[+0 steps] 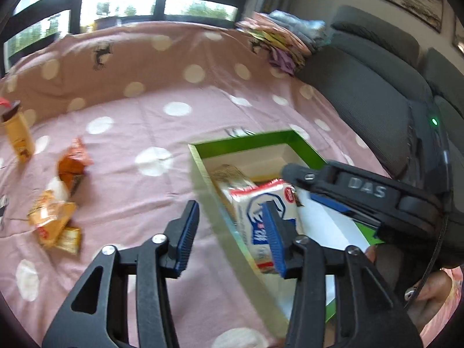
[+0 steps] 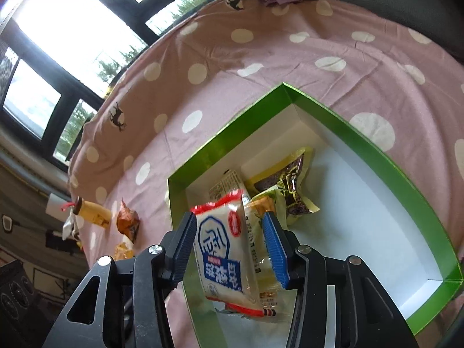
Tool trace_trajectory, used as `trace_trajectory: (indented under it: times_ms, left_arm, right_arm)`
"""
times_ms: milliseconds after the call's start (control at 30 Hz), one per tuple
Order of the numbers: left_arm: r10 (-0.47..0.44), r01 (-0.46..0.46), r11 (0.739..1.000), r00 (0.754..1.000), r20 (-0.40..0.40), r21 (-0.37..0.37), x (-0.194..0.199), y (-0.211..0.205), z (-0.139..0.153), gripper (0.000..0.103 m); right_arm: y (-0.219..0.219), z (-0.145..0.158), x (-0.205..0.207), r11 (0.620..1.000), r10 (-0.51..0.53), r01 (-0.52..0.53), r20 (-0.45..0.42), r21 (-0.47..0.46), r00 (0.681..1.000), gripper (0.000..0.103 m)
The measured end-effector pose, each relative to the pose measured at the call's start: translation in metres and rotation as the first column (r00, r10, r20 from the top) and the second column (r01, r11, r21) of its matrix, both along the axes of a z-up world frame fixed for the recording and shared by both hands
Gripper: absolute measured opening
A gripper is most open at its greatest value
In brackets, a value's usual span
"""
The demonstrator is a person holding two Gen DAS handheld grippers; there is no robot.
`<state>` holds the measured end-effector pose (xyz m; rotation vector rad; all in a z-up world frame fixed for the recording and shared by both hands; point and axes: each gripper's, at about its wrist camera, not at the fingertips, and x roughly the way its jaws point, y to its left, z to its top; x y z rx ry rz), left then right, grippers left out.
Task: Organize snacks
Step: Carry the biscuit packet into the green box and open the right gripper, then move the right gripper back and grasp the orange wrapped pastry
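Inspector A: Where does the white snack packet (image 2: 229, 249) stand?

Inspector B: Between the pads of the right gripper (image 2: 230, 250), above the near left corner of the green box (image 2: 374, 145). The left pad lies at the packet's edge; the right pad stands clear of it. I record the jaws as released, with the packet leaning inside the box.

Inspector A: What else does the box contain?

Inspector B: A purple and yellow packet (image 2: 293, 182) near the far corner, and a pale packet beneath the white one. The floor to the right is bare white.

Inspector A: And the left gripper (image 1: 232, 232)?

Inspector B: Jaws apart, nothing grasped. It straddles the box's left wall: one pad over the bedspread, the other over the interior.

Inspector A: What lies outside the box?

Inspector B: On the pink polka-dot bedspread (image 1: 150, 110), well left of the box: an orange packet (image 1: 72, 165), golden wrappers (image 1: 53, 221) nearer, and a yellow bottle-shaped item (image 1: 18, 136) further left.
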<state>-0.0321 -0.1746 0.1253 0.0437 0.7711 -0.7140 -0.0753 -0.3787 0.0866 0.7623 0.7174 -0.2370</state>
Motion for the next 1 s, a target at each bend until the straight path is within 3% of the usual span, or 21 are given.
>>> trace_trajectory:
  times_ms: [67,133,267,367,467,600,733,1000]
  left_arm:
    - [0.057,-0.057,0.998,0.998,0.022,-0.006,0.002,0.026,0.008,0.061]
    - [0.114,-0.114,0.994,0.993,0.044,0.001,0.004,0.050,0.012,0.072]
    - [0.249,-0.249,0.968,0.968,0.042,0.008,0.013,0.102,0.005,0.076]
    - [0.374,-0.374,0.927,0.927,-0.022,-0.001,0.018,0.145,-0.009,0.076]
    - [0.425,-0.429,0.902,0.901,-0.091,-0.038,0.016,0.177,-0.023,0.076]
    - [0.501,-0.502,0.865,0.860,-0.099,0.007,0.022,0.198,-0.034,0.076]
    - [0.524,-0.530,0.848,0.842,-0.129,-0.015,0.028,0.215,-0.041,0.076]
    - [0.589,-0.590,0.807,0.799,-0.119,0.034,0.037,0.231,-0.047,0.081]
  right_arm:
    - [0.008,0.011,-0.002,0.999,0.015,-0.014,0.038,-0.041,0.999,0.068]
    - [0.021,0.023,-0.002,0.995,0.073,-0.067,0.086,-0.073,0.994,0.071]
    - [0.052,0.042,0.001,0.981,0.157,-0.136,0.154,-0.139,0.976,0.082]
    - [0.077,0.051,0.008,0.966,0.218,-0.187,0.175,-0.177,0.960,0.083]
    - [0.100,0.054,0.016,0.947,0.279,-0.242,0.166,-0.211,0.946,0.083]
    - [0.120,0.053,0.025,0.941,0.277,-0.239,0.138,-0.239,0.951,0.083]
    - [0.135,0.045,0.035,0.946,0.261,-0.231,0.112,-0.227,0.959,0.083]
    - [0.153,0.026,0.065,0.951,0.276,-0.264,0.056,-0.159,0.960,0.084]
